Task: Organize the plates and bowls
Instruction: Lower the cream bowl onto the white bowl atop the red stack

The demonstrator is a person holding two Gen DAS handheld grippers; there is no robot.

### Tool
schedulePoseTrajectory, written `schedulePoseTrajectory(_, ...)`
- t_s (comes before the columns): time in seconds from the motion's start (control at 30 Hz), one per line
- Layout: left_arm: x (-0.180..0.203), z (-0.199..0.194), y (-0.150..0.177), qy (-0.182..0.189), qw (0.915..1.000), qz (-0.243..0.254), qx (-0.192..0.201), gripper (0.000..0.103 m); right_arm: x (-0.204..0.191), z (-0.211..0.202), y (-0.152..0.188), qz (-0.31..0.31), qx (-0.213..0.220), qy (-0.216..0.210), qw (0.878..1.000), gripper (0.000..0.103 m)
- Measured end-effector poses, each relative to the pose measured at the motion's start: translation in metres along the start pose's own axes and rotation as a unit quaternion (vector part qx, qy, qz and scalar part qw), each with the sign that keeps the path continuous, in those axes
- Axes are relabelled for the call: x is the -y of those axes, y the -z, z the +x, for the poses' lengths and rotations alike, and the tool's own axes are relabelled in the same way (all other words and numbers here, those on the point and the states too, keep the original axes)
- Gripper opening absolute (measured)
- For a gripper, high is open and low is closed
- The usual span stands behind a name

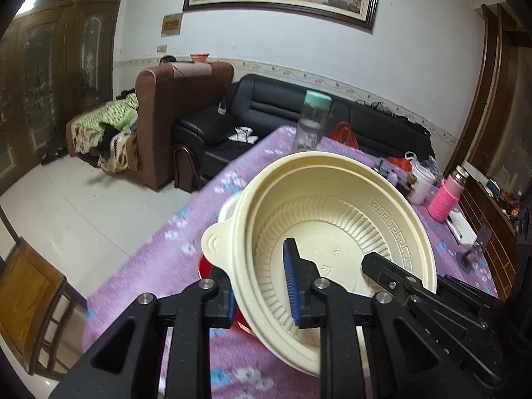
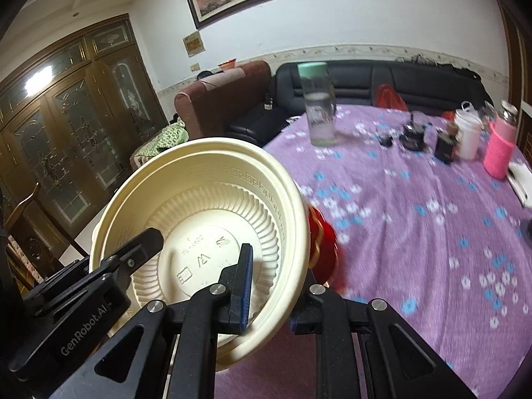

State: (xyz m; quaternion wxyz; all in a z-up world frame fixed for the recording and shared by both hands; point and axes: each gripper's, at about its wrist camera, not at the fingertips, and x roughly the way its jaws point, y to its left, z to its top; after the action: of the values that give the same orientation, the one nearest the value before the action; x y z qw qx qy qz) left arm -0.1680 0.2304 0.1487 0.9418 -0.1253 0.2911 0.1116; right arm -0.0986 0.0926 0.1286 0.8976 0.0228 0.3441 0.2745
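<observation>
A cream plastic bowl (image 1: pixel 332 219) with a ribbed inside and a tab handle is held tilted above the purple flowered tablecloth (image 1: pixel 173 259). My left gripper (image 1: pixel 262 292) is shut on its near left wall, one finger inside and one outside. My right gripper (image 2: pixel 271 299) is shut on the same cream bowl (image 2: pixel 206 199) at its right wall. A red dish shows under the bowl in both views (image 1: pixel 206 266) (image 2: pixel 324 249). A white dish edge (image 1: pixel 227 207) peeks out behind the bowl.
A clear bottle with a green cap (image 2: pixel 317 106) stands mid-table. A pink-sleeved bottle (image 2: pixel 498 146), white cup (image 2: pixel 467 133) and small dark items (image 2: pixel 412 134) crowd the far right. A wooden chair (image 1: pixel 30 299) stands at the left; sofas (image 1: pixel 299 106) lie beyond the table.
</observation>
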Motion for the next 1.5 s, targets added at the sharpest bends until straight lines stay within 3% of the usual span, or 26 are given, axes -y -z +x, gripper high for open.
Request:
schedulePoseTrajectory(0.17,-0.004,0.007,-0.028,-0.016,0.9996,0.005,0.022,0.022,-0.010,0.009,-0.028,-0.010,0.013,-0.001,1.000,0.020)
schedulePoseTrajectory(0.33,-0.010,0.032,-0.044,-0.030,0.9995,0.007,0.010,0.022,-0.013,0.029,-0.044,-0.020,0.011,0.006,1.000,0.021)
schedulePoseTrajectory(0.6,-0.016,0.079,-0.043,-0.052,0.9983,0.015,-0.022,0.022,0.001,0.072,-0.043,0.001,-0.028,0.007,1.000,0.021)
schedulePoseTrajectory(0.97,-0.017,0.113,-0.032,-0.070,0.9964,0.023,-0.041,0.022,0.010,0.105,-0.037,0.008,-0.056,0.014,0.998,0.021)
schedulePoseTrajectory(1.5,-0.017,0.120,-0.031,-0.090,0.9952,0.024,-0.029,0.024,0.006,0.112,-0.036,-0.007,-0.042,0.021,0.999,0.022)
